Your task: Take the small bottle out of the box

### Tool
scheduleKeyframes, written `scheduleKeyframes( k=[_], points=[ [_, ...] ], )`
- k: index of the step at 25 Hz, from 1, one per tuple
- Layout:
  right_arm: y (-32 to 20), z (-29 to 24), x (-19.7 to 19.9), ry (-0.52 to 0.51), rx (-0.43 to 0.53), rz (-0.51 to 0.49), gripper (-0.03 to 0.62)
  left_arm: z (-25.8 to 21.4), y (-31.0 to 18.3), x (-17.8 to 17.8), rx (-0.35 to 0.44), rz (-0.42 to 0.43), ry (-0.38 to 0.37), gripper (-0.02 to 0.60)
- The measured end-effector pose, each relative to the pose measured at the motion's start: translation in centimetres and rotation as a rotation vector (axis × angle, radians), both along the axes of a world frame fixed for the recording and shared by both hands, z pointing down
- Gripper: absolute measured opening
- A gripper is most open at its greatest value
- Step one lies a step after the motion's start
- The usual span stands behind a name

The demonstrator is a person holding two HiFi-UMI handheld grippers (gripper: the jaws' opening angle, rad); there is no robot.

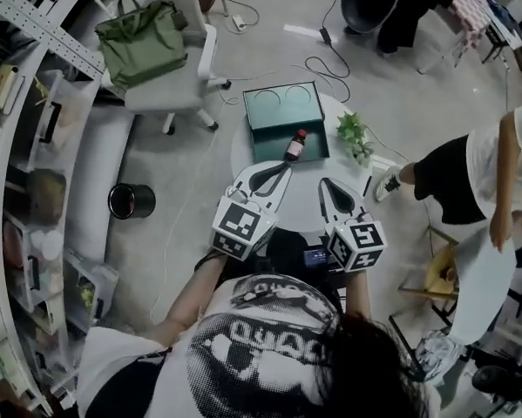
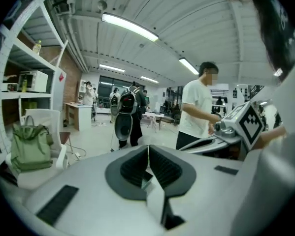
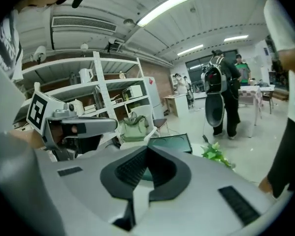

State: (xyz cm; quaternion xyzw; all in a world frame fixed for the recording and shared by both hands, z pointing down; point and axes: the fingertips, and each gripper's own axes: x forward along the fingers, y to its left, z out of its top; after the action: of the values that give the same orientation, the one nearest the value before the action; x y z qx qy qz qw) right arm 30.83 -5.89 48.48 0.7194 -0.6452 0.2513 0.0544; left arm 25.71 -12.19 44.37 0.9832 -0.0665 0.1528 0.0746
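Readiness seems to explain the pose: the person holds the left gripper point(image 1: 282, 171) and the right gripper point(image 1: 328, 188) side by side at the near edge of the round table point(image 1: 243, 155), both aimed toward the green box point(image 1: 274, 138). Its lid is thrown back, so the inside is open from above. Each claw is clenched, pads meeting with nothing between them, which suits an approach, not a grasp. The small bottle point(image 1: 295, 144) lies on its side inside the box, by its near right corner, just beyond the left gripper's tips. A small plant point(image 1: 355, 133) stands right of the box, apparently clear of the reach.
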Motion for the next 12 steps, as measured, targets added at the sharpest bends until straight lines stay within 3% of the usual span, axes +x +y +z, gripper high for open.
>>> scheduleKeyframes(
  k=[4,9,12],
  points=[
    [-1.8,3.1,1.5,-0.089,-0.051,-0.105,-0.003,-0.3,-0.4,0.0,0.009,-0.138,-0.020,0.017],
    [-4.7,8.0,3.2,-0.227,-0.137,-0.127,-0.002,0.3,-1.4,-2.3,0.020,-0.292,-0.066,0.017],
    [-6.6,10.9,4.2,-0.255,-0.201,-0.163,0.069,0.0,-2.2,-3.4,0.028,-0.375,-0.073,0.017]
  ],
)
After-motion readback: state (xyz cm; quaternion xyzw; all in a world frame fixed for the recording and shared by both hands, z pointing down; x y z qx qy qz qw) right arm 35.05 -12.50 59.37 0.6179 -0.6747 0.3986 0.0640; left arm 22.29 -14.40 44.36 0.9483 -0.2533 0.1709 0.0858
